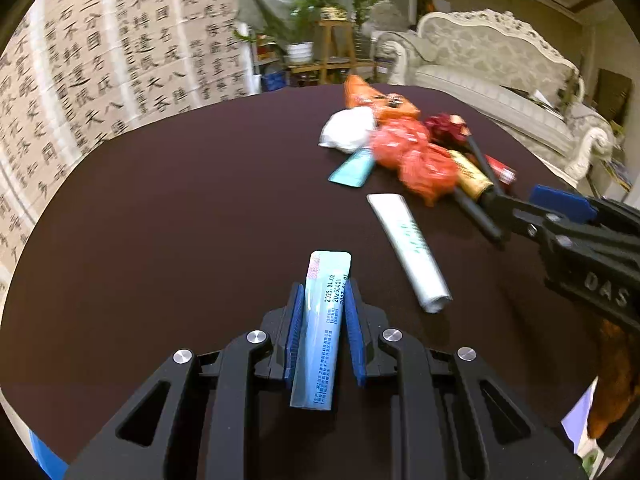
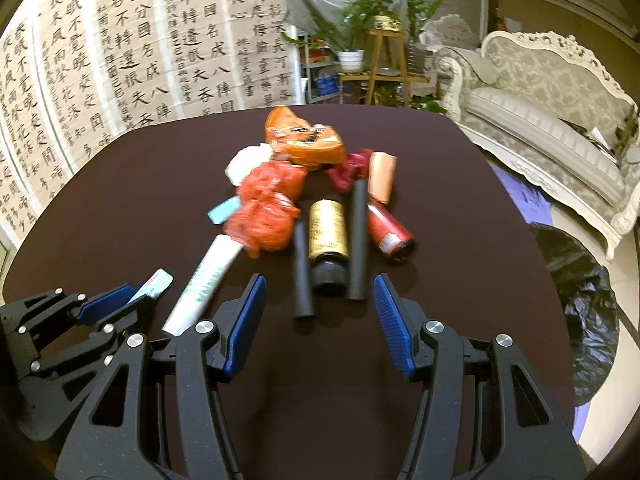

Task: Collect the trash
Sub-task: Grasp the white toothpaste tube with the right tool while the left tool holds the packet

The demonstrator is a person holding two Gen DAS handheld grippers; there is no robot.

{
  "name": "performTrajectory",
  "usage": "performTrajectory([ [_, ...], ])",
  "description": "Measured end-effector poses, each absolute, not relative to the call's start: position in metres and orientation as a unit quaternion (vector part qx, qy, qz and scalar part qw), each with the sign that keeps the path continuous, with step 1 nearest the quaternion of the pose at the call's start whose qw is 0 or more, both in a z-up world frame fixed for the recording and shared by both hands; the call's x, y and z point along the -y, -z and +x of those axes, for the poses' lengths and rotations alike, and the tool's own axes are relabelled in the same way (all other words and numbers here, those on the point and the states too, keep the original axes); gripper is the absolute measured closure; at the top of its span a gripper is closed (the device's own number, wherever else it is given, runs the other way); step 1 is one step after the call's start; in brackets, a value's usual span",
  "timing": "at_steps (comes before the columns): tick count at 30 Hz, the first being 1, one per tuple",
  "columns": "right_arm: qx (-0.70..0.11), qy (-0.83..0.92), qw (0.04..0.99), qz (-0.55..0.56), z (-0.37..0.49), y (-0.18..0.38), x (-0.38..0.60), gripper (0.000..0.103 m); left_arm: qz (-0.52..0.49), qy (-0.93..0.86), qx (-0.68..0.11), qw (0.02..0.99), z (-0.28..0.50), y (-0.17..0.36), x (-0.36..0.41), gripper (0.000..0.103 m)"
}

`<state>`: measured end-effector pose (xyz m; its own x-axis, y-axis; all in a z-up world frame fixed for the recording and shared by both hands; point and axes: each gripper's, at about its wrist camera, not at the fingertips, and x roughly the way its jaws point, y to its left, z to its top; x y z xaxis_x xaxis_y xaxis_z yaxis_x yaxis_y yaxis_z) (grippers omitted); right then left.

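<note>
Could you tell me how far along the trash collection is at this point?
Early on. Nothing looks binned yet: the black trash bag sits beside the table. In hand: the left tool is shut on a light blue tube. The right tool is open, facing the pile: gold bottle, white tube, red bags, orange wrapper.

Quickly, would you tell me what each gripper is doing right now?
Left gripper: closed on the light blue tube.
Right gripper: open, holding nothing.

Teal packet (image 2: 222, 210) mostly hidden under blurred red bag (image 2: 266, 210)
</note>
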<state>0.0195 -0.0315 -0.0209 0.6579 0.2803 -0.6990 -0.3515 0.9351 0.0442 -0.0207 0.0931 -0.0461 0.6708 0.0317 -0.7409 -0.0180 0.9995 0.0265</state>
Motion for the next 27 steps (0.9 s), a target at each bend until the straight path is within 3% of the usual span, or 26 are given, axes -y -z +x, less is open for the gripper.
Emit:
performTrajectory([
  [18,-0.409,-0.215,0.883,-0.086,0.02,0.038,-0.036,0.05,-0.039,-0.069,-0.406,0.911,-0.019,0.045,-0.141,0.081],
  [27,-0.413,-0.212,0.881,-0.095,0.019,0.042,-0.039,0.068,-0.031,-0.076,-0.408,0.909,-0.018,0.045,-0.142,0.081],
])
